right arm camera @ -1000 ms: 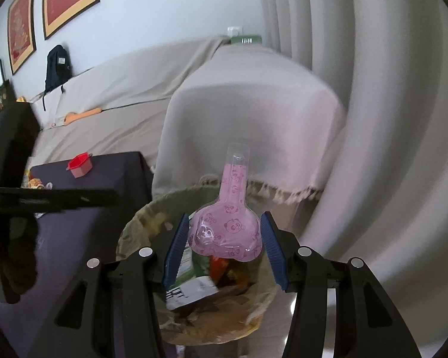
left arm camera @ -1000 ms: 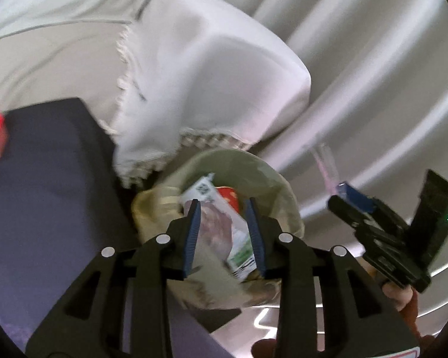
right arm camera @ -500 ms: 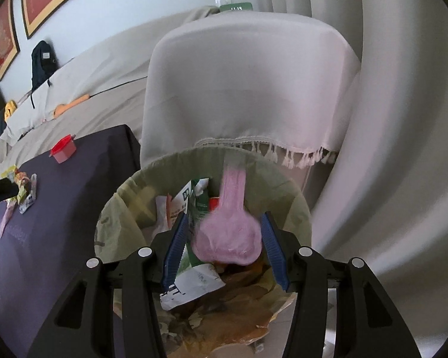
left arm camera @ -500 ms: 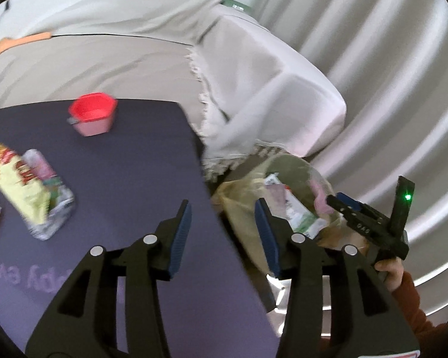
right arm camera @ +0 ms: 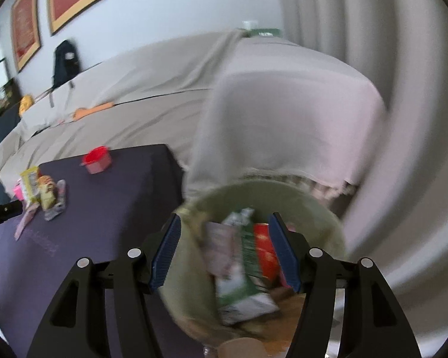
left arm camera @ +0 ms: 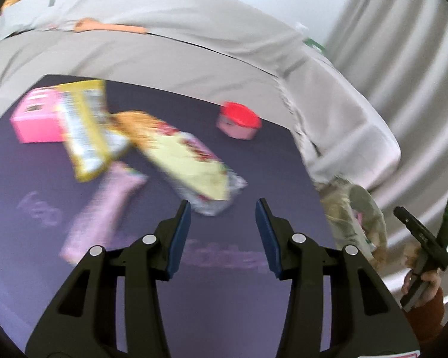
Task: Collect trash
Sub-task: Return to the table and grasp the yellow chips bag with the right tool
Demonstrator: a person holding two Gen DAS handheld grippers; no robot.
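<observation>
My left gripper (left arm camera: 223,207) is open and empty above the dark purple table (left arm camera: 134,268). Just ahead of it lies a pale yellow snack wrapper (left arm camera: 191,167). A yellow wrapper (left arm camera: 85,125), a pink wrapper (left arm camera: 101,208), a pink box (left arm camera: 34,116) and a red-lidded cup (left arm camera: 239,120) also lie on the table. My right gripper (right arm camera: 224,238) is open and empty over the trash bin (right arm camera: 322,208), which holds several wrappers and cartons (right arm camera: 242,256). The bin also shows in the left wrist view (left arm camera: 364,205), beside the table's right edge.
A couch under a grey cover (right arm camera: 164,95) runs behind the table, with a draped armrest (right arm camera: 283,125) right behind the bin. White curtains (right arm camera: 403,119) hang on the right. The table's trash also shows in the right wrist view (right arm camera: 41,194).
My left gripper has swung from over the bin to over the table, open. My right gripper has let go of the pink pouch and opened; the pouch is gone from between its fingers.
</observation>
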